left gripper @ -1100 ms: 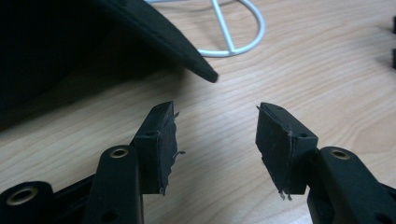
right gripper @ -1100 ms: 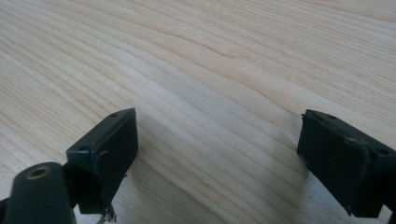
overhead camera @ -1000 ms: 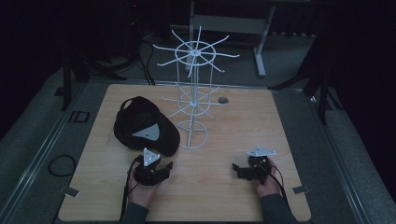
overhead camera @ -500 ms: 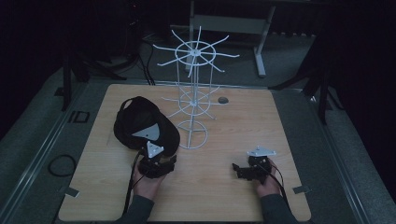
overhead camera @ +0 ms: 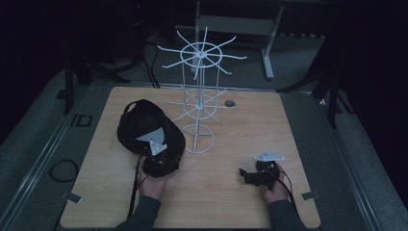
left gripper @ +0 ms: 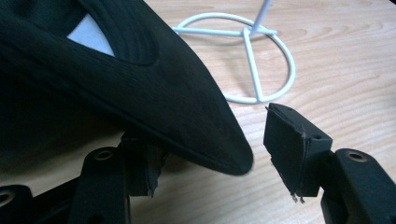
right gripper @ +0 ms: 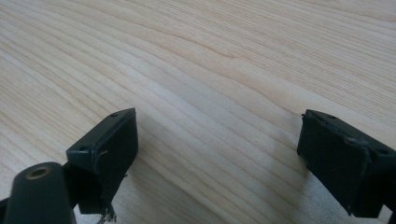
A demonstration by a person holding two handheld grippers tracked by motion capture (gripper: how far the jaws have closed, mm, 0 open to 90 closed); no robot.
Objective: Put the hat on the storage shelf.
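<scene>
Black ribbed-fabric cap (left gripper: 140, 84) brim sits between the parted left claw (left gripper: 219, 154) jaws.

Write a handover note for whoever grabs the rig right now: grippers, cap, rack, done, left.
Left gripper: open, jaws astride the brim tip of the black cap, one jaw under the brim, the other clear of it. Not clamped.
Right gripper: open, idle low over bare table, holding nothing.
Cap lies on the table at the person's left, beside the white wire rack, brim toward the rack's ring base.
Rack stands upright mid-table, its arms bare.
Done: left gripper lined up on the brim.
Left: close on the brim, lift the cap, probably hang it on a rack arm.
</scene>
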